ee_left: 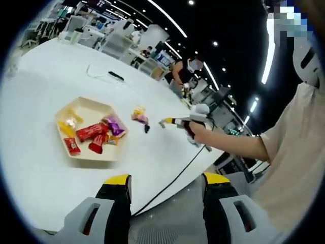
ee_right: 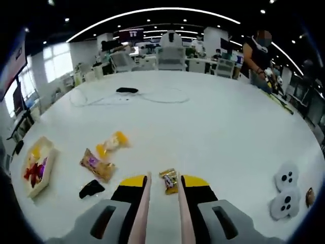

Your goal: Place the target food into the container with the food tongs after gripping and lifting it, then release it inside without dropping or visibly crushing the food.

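I have the right tool [ee_right: 163, 189] low over the bench [ee_right: 213, 127] with a small gold-wrapped snack [ee_right: 169, 181] sitting between its tongs; the two pink blades flank it closely, but I cannot tell whether they are pressing on it or only standing beside it. It looks to rest on the bench, so I judge the grip is being made and the lift has not started. From the left gripper view I see the same tool [ee_left: 163, 123] held out by a hand [ee_left: 195, 129], well short of the tray [ee_left: 84, 109].

The left tool [ee_left: 166, 184] hangs back off the bench edge, jaws spread wide with nothing between them.

The hexagonal tray [ee_right: 44, 168] already carries several wrapped sweets, red [ee_left: 91, 131], purple [ee_left: 115, 125] and yellow [ee_left: 66, 128], so part of the job seems done. Loose on the bench are a yellow pack [ee_right: 112, 143], a brown and purple pack [ee_right: 96, 166] and a small black thing [ee_right: 91, 188]. What is left, I reckon: lift the gold snack, carry it across to the tray, let go inside it.

The bench is a big round white top with a thin cable [ee_right: 152, 97] and a dark object [ee_right: 127, 90] far across it. Around it is an open office with desks, ceiling light strips and a person [ee_right: 259, 51] standing at the far side
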Demonstrator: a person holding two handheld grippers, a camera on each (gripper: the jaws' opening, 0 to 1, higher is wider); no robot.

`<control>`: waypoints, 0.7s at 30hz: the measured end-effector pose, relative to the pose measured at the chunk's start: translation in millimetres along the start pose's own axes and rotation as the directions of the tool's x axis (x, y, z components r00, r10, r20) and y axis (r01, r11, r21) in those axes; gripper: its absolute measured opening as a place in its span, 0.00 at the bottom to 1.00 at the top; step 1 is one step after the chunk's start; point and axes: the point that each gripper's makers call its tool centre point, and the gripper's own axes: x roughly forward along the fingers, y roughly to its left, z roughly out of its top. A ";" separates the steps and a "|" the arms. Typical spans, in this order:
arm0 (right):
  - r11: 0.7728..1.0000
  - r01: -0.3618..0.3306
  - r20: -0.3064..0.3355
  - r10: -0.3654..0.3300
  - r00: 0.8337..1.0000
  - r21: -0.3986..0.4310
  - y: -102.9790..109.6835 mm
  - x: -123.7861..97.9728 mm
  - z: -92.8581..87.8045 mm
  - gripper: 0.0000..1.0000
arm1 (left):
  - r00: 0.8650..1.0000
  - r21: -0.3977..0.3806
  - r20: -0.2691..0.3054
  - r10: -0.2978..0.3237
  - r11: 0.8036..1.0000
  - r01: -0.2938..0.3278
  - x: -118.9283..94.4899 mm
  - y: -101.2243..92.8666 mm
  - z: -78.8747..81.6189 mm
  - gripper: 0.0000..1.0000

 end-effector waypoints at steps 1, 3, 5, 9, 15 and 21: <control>1.000 0.005 -0.002 -0.005 1.000 0.003 -1.9 1.0 -1.2 0.25 | 1.000 0.000 -0.002 0.001 1.000 -0.001 0.1 0.2 -0.3 0.55; 1.000 0.021 0.007 -0.021 1.000 0.007 -6.8 1.3 -0.4 0.25 | 1.000 0.001 -0.003 0.001 1.000 -0.001 0.2 0.0 -0.2 0.55; 1.000 0.024 0.013 -0.024 1.000 0.014 -8.8 1.8 0.6 0.25 | 1.000 -0.001 -0.002 0.002 1.000 -0.002 0.3 -0.2 0.0 0.55; 0.997 0.009 -0.004 -0.009 1.000 0.073 -11.3 10.6 -5.8 0.26 | 1.000 -0.007 -0.006 0.002 1.000 -0.002 2.2 -0.4 -2.0 0.55; 0.994 0.014 -0.002 -0.013 1.000 0.104 -12.7 10.3 -9.5 0.25 | 1.000 -0.013 -0.008 0.000 1.000 0.000 4.8 -0.5 -3.4 0.55; 0.995 -0.004 -0.005 0.005 1.000 0.095 -9.6 13.5 -11.6 0.24 | 1.000 -0.013 -0.008 0.001 1.000 -0.001 4.5 -0.7 -3.6 0.55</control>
